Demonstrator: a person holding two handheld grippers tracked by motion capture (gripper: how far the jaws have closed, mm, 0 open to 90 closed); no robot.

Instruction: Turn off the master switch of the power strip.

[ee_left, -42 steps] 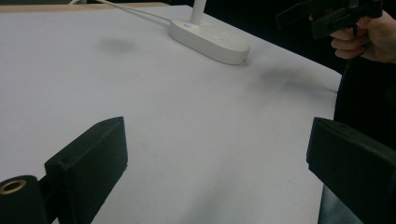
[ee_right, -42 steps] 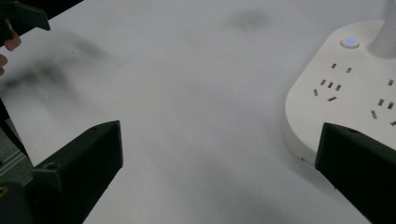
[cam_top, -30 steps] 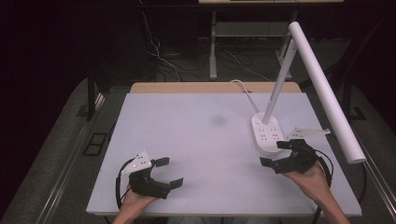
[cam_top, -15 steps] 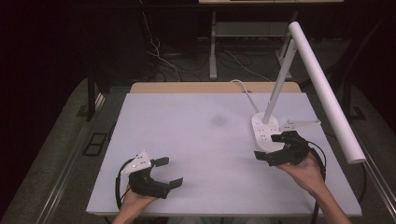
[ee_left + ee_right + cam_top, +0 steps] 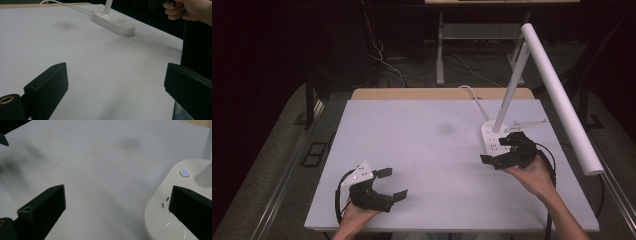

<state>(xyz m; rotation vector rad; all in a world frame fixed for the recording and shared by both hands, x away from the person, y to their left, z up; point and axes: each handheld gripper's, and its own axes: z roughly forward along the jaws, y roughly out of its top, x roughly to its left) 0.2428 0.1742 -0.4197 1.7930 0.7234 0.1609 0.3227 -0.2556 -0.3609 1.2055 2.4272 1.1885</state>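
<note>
Counter (image 5: 422, 165), a broad white matte slab, carries one thing: a white desk lamp whose flat oval plastic base (image 5: 493, 141) sits toward its far right, the long axis running away from the person, a slanted stem rising to a long tubular white head (image 5: 559, 95). Right claw (image 5: 503, 150) hangs just over the base's near end, jaws spread wide and holding nothing; in the right gripper view one jaw overlaps the base while the small round power button glowing blue (image 5: 184, 172) lies ahead, toward the stem. Left claw (image 5: 388, 184), equally wide and empty, rests well apart at the near left, so the right one is plainly nearer.
</note>
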